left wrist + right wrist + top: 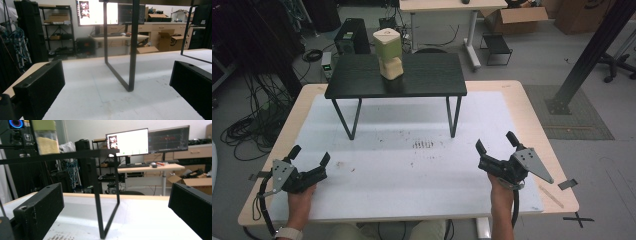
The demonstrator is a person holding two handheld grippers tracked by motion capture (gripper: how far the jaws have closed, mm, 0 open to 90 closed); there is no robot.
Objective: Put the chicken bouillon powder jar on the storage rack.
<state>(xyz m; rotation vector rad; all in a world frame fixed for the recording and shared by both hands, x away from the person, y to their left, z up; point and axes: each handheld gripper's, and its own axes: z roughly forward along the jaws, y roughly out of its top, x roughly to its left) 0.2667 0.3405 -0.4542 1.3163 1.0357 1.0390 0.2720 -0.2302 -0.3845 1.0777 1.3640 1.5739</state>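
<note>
A small black stand [362,80] on thin metal legs sits at the back of the white mat [412,170]. On its top stands a container [388,52] with a green upper part and a pale yellow lower part, also seen as the container [46,137] in the right gripper view. My left gripper [310,154] rests near the mat's front left, open and holding nothing. My right gripper [495,140] lies at the front right, likewise open and bare. Ahead of the left gripper [115,87] rises a stand leg [132,50]. Another stand leg [97,207] is in front of the right gripper [115,207].
The wooden table edge [557,165] borders the mat. A dark smudge [423,145] marks the mat's middle. Around the table are cables [252,125], a computer tower [352,36], cardboard boxes [517,17] and a black post [587,55]. A desk with monitors [127,142] stands behind.
</note>
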